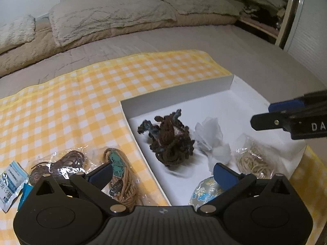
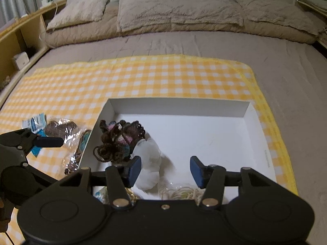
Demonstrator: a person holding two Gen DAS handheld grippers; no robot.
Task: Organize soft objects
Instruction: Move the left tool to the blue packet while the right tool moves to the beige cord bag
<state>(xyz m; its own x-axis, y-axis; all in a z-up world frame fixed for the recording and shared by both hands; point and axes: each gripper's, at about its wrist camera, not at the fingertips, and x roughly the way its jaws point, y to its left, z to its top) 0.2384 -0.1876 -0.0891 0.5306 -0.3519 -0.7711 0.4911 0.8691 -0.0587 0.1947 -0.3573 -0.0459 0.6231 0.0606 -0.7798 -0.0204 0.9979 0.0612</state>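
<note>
A white box [image 1: 179, 94] lies on the yellow checked cloth [image 1: 85, 94]. It holds a dark brown yarn bundle [image 1: 169, 140], a white fluffy piece [image 1: 212, 143], a bag of rubber bands [image 1: 253, 161] and a globe-print ball [image 1: 206, 192]. My left gripper [image 1: 163, 175] stands open over the box's left wall, with nothing between its pads. Left of the box lie a tan cord bundle [image 1: 120, 175] and a bag of brown cords [image 1: 61, 165]. My right gripper [image 2: 165, 170] is open above the box's near end. The white piece [image 2: 149, 163] sits by its left pad, and the yarn bundle [image 2: 118, 143] lies beyond.
A blue-and-white packet [image 1: 10, 183] lies at the cloth's near left. The far half of the box [image 2: 184, 106] is bare. Pillows [image 2: 175, 10] line the head of the grey bed [image 2: 286, 71]. A wooden shelf [image 2: 22, 28] runs along the left, and a cupboard frame [image 1: 290, 10] stands at the right.
</note>
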